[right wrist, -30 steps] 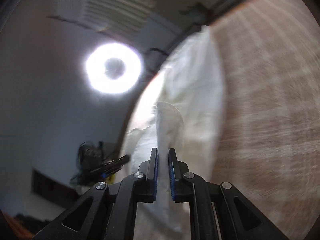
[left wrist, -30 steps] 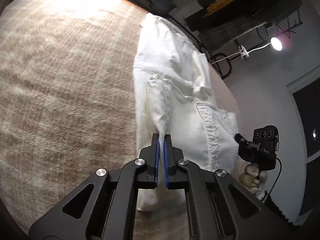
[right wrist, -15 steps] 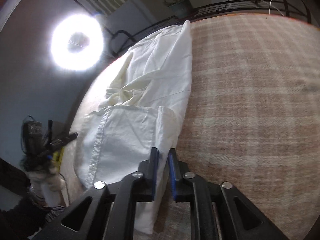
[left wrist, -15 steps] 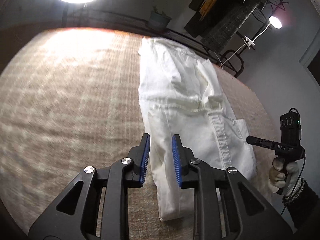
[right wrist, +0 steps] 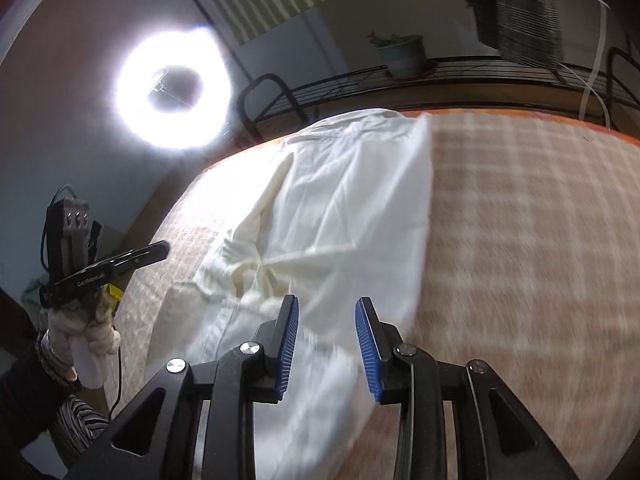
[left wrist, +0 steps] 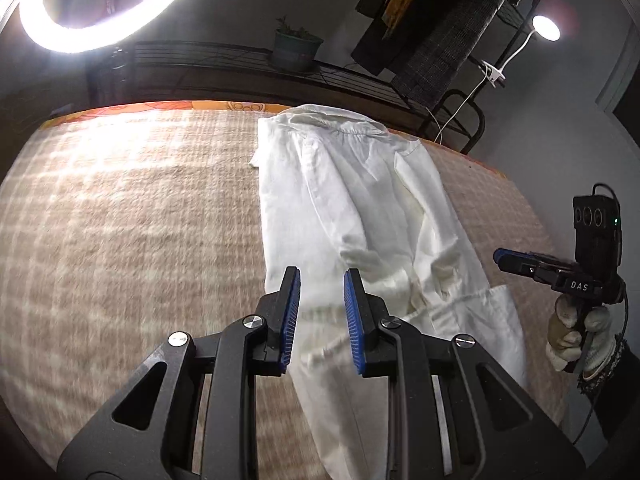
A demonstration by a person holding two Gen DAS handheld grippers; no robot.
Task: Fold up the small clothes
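Plaid blanket [left wrist: 132,240], white shirt [left wrist: 352,208]; gripper [left wrist: 520,262] – "DAS"

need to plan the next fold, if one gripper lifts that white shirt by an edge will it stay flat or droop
The white shirt would probably droop: its creased, bunched middle suggests thin, floppy cloth. It looks light, so one pinch should lift it. Pushed across the checked blanket, it would likely wrinkle rather than slide, since that surface looks fuzzy.

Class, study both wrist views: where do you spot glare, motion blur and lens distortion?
Left wrist view: ring light glares top left; the plaid blanket streaks near the bottom; its far edge bows. Right wrist view: ring light blooms into a halo; the blanket and the white garment smear near the open right gripper.
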